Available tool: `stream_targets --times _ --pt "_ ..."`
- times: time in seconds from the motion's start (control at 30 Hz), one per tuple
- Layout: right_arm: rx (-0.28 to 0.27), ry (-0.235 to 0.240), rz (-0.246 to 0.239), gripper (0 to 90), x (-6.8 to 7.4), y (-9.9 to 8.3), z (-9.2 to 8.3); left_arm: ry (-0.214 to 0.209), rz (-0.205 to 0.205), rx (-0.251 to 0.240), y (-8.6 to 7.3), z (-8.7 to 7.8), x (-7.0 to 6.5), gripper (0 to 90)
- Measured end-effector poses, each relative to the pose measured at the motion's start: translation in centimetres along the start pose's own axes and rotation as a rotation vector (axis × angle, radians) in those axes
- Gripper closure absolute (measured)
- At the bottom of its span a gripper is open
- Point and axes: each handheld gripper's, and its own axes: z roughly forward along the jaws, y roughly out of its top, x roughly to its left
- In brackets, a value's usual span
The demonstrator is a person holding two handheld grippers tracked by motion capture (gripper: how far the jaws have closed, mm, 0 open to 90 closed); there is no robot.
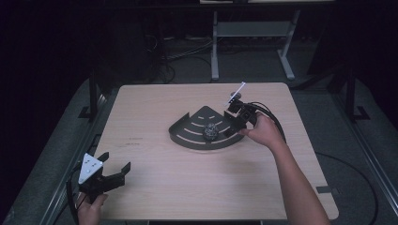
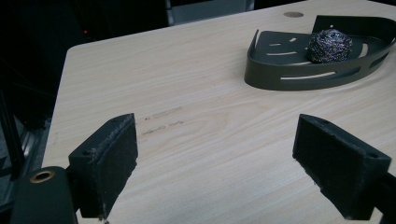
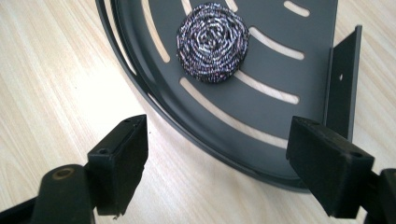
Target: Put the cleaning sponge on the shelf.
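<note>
High view: steel scrubber (image 1: 210, 131) sits in dark corner tray (image 1: 187, 136) mid-tabletop (image 1: 155, 178). Right gripper (image 1: 233, 125) at tray's 3 o'clock, fingers wide, holding nothing. Left gripper (image 1: 114, 169) at tabletop's 7 o'clock, fingers wide, holding nothing.

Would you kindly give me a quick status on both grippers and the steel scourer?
Left gripper open, nothing between its jaws, near table edge. Right gripper open, nothing held, at tray rim. Steel scourer lying in the dark slotted tray. Nothing in the way.
</note>
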Motion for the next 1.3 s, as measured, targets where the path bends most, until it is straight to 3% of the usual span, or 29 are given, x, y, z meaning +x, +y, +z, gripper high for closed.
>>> stream_targets --times 0.87,1.3 --pt "-0.044 -0.013 0.050 20.0 -0.1 -5.3 -1.9 0.000 0.004 0.001 0.0 0.0 -0.1 13.2" --pt "-0.049 -0.013 0.073 19.8 -0.1 -7.8 -2.0 -0.002 0.005 0.003 0.0 0.1 -0.1 13.2"
